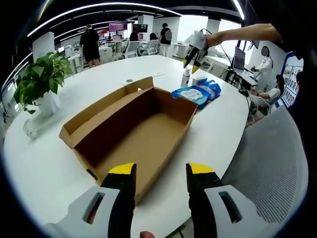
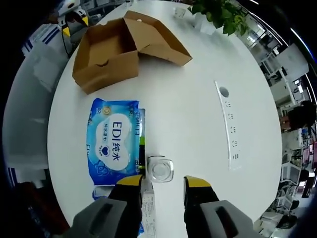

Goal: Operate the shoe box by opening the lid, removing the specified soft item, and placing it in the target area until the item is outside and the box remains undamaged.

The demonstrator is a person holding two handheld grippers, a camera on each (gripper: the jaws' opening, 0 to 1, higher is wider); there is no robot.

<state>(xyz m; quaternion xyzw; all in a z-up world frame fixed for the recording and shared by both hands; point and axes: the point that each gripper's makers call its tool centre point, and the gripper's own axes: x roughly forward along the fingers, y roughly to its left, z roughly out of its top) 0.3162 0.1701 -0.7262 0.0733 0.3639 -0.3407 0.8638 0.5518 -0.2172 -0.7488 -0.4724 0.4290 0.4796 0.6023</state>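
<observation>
An open brown cardboard shoe box lies on the white table, lid flap folded back to its left, inside bare. My left gripper hovers open over the box's near corner. A blue soft wipes pack rests beyond the box on the right; in the right gripper view the same pack lies flat just left of my right gripper, which is open above it. That view has the box at the top left. The right gripper, held by an outstretched arm, hangs above the pack in the left gripper view.
A small clear glass jar stands right of the pack, close to my right jaws. A potted plant sits at the table's left. A white power strip is set into the table. A grey mesh chair stands at the right edge.
</observation>
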